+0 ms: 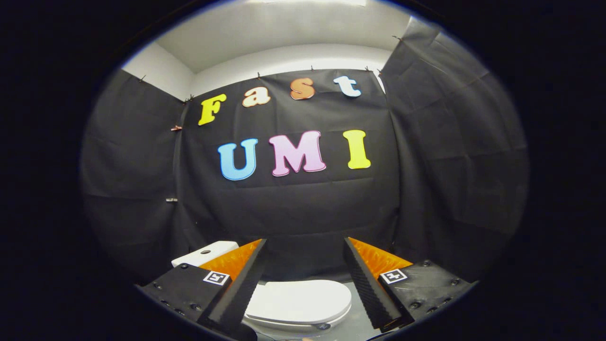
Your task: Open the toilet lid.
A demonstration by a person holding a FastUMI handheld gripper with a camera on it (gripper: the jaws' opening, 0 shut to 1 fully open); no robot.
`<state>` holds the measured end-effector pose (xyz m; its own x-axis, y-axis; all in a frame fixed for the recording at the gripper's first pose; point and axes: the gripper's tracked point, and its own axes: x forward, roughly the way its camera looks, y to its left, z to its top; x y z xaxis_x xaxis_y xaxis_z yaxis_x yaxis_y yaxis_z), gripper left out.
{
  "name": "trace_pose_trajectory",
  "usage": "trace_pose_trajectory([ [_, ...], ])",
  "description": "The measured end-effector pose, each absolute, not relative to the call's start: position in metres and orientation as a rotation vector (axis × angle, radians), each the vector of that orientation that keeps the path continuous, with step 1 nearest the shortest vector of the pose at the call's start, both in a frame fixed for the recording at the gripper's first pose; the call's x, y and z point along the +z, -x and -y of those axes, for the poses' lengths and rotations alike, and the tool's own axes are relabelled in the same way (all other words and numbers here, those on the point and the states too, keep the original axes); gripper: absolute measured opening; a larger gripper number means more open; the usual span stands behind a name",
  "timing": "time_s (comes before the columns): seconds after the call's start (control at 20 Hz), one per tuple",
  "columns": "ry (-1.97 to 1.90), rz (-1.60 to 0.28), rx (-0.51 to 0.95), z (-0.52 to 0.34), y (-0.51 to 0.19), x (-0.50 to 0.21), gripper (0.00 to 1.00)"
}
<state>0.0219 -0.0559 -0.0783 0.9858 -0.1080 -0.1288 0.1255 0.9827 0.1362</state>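
Note:
A white toilet stands low in front of the black booth wall. Its lid [299, 300] lies flat and closed over the bowl, seen between and below my two fingers. The white tank [204, 253] with a button on top sits behind the left finger. My gripper [304, 244] hangs above the toilet, open wide, with nothing between its fingers. The fingertips point at the cloth wall beyond the lid, well clear of it. The lid's front rim shows just below the fingers.
Black cloth walls close in behind and on both sides of the toilet. A light grey floor [352, 327] shows to the right of the bowl. White wall and ceiling run above the cloth.

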Motion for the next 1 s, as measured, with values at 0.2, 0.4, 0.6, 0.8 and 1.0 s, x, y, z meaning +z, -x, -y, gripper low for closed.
trace_pose_trajectory([
  [0.2,-0.22,-0.206,-0.184,0.09,-0.028,-0.129,0.98],
  [0.4,-0.295,-0.284,-0.231,0.118,-0.029,-0.177,0.99],
  [0.6,-0.397,-0.368,-0.268,0.141,-0.032,-0.23,0.99],
  [0.8,-0.485,-0.451,-0.306,0.154,-0.032,-0.282,0.99],
  [1.0,-0.553,-0.491,-0.336,0.162,-0.033,-0.32,0.99],
])
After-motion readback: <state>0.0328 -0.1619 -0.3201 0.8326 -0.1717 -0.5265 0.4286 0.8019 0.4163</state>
